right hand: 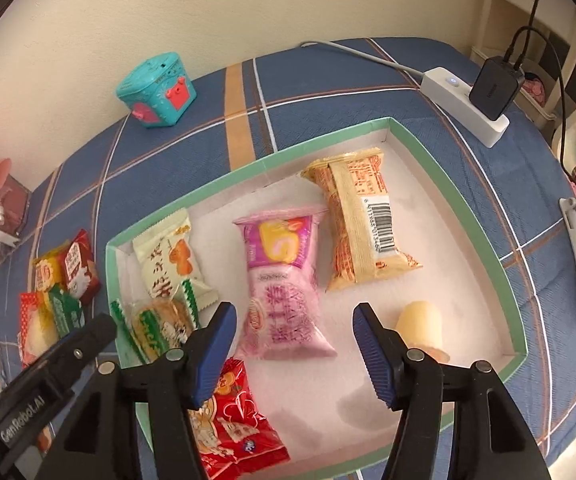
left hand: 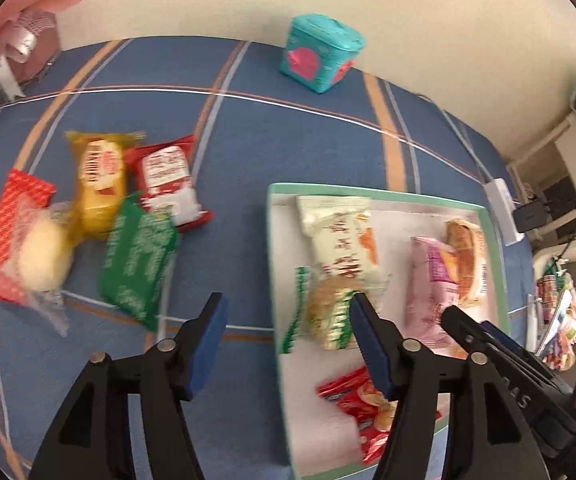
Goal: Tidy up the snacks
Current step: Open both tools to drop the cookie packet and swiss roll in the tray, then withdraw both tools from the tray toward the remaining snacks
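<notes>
**Both grippers empty over the tray, five snacks waiting outside it**

Blue plaid cloth covers the counter (left hand: 247, 152), which runs back to a cream wall. Both grippers point steeply down.

Well to the left of the left gripper (left hand: 285, 332) lies the unsorted cluster: a red-and-clear packet (left hand: 19, 240), a yellow packet (left hand: 97, 184), a red-and-white packet (left hand: 167, 178) and, nearest the gripper, a green packet (left hand: 137, 260), overlapping one another. Its jaws stand spread with nothing between them, straddling the left rim of the green-edged tray (left hand: 273, 248).

The right gripper (right hand: 292, 346) is also spread and empty, hanging above the tray floor just below the pink packet (right hand: 281, 284). Left of it sit a white-and-orange packet (right hand: 171, 258) and a green-striped biscuit pack (right hand: 159, 328); a red packet (right hand: 227, 420) lies under its left finger. To its right are an orange packet (right hand: 362, 220) and a small pale jelly cup (right hand: 422, 320).

This looks like the moment just after a release, so the next move is probably the left gripper swinging left to the green packet. It must clear the raised rim on return. Open floor remains at the tray's right and near side.
</notes>
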Tool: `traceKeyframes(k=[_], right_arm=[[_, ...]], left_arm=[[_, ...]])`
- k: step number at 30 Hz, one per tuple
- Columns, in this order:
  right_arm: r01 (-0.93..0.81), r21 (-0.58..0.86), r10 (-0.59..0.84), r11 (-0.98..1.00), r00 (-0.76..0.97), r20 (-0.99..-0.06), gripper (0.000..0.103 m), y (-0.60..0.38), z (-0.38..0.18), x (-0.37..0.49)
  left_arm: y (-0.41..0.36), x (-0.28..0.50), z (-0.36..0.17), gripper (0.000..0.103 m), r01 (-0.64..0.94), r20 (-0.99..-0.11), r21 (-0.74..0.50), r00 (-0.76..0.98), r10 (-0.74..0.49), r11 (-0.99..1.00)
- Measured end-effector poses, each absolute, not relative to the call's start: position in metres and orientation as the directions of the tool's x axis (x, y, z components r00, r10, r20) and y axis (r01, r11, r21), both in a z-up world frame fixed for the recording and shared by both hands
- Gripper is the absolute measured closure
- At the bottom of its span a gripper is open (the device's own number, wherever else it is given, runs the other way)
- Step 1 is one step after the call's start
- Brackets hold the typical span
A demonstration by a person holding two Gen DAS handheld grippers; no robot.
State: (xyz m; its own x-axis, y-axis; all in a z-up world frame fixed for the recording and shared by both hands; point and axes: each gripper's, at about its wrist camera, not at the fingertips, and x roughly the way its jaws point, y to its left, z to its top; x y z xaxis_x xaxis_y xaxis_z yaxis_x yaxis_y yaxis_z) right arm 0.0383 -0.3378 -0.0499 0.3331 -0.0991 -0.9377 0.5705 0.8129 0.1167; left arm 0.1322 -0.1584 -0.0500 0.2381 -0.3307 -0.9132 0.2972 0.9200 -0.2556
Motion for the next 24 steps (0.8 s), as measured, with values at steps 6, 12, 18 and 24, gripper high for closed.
traceKeyframes(k=[6, 12, 18, 24], right_arm=[[0.536, 0.095, -0.103, 0.839, 0.327, -0.939, 0.026, -0.323, -0.046, 0.036], [0.499, 0.073, -0.106, 0.864, 0.321, -0.941, 0.019, -0.307, -0.046, 0.037], [0.484, 0.075, -0.103, 0.872, 0.331, -0.938, 0.003, -0.297, -0.046, 0.037], [0.486, 0.081, -0.108, 0.87, 0.349, -0.931, 0.0, -0.294, -0.043, 0.037]], left_arm=[[-0.136, 0.132, -0.048, 0.018, 0.257, -0.924, -0.173, 0.292, -0.248, 0.951], [-0.122, 0.131, -0.044, 0.012, 0.239, -0.92, -0.135, 0.329, -0.211, 0.962], [-0.107, 0.132, -0.04, 0.005, 0.223, -0.915, -0.111, 0.357, -0.187, 0.968], [-0.097, 0.134, -0.037, 0.005, 0.205, -0.908, -0.107, 0.379, -0.179, 0.973]])
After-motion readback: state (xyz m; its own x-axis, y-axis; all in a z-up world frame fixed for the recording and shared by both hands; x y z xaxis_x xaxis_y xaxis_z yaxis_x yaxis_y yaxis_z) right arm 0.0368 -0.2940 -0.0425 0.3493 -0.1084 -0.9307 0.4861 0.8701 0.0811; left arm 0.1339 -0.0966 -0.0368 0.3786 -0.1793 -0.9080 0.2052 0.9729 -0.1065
